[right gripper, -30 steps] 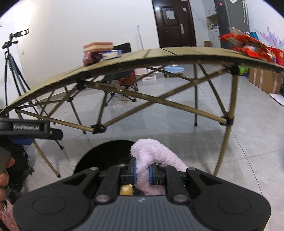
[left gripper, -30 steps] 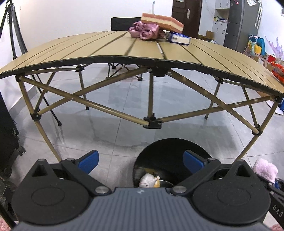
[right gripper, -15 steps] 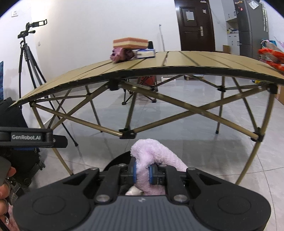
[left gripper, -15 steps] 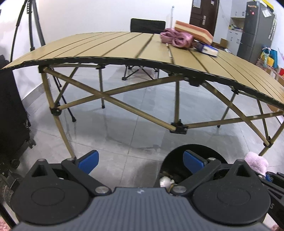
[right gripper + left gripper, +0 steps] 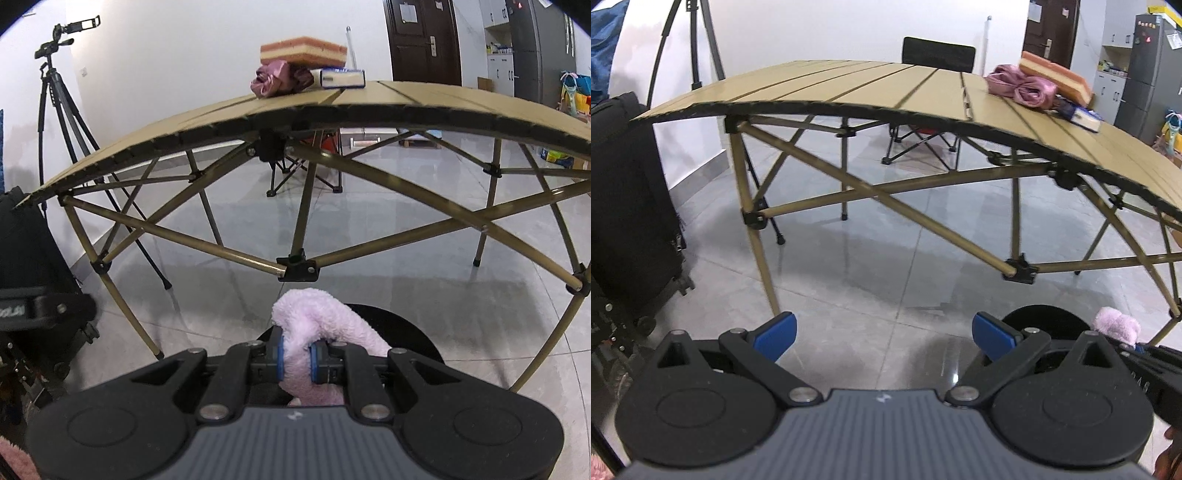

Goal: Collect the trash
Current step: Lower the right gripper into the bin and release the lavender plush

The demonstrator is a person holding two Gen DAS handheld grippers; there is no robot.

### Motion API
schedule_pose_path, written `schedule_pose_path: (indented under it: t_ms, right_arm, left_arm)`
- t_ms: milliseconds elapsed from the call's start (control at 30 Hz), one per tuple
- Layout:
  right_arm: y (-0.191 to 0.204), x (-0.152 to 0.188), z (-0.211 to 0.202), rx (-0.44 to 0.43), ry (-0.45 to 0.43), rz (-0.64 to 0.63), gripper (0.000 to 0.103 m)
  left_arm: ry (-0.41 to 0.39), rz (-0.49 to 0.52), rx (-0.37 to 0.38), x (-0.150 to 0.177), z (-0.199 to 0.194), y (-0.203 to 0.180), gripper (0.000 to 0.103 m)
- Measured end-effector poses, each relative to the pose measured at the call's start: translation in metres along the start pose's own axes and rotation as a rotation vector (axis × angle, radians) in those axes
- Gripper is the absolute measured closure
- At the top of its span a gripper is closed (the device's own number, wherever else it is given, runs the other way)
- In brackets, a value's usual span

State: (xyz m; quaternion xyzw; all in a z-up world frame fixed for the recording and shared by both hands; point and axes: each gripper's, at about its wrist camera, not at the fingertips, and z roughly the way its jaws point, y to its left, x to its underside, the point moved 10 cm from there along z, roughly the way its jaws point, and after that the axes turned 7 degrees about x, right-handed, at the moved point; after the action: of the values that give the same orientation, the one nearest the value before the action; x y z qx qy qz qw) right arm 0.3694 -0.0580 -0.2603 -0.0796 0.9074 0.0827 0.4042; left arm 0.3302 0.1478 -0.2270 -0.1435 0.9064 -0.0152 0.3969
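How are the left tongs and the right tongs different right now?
The left tongs stand wide open; the right tongs are squeezed shut. The left tongs hold nothing, while the right tongs pinch a fluffy pink cloth. Both have blue pads and black arms, and both point toward the folding table.

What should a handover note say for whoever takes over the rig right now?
Right gripper: shut on the pink cloth, over the black bin.
Left gripper: open, empty, over bare floor; the bin is just to its right.
Table: ribbon, sponge and box sit at the far side.
Done: cloth picked up.
Left: release it into the bin, then check the table for trash.
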Motion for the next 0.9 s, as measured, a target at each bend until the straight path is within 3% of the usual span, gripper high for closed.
schedule_pose_path:
  t_ms: [333, 900]
  right_arm:
    - [0.003, 0.008, 0.031, 0.029, 0.075, 0.025, 0.091]
    - [-0.001, 0.033, 0.063, 0.104, 0.226, 0.01, 0.09]
  left_arm:
    - [0.029, -0.03, -0.034, 0.007, 0.008, 0.03, 0.0]
    - [0.058, -0.038, -0.035, 0.009, 0.013, 0.037, 0.0]
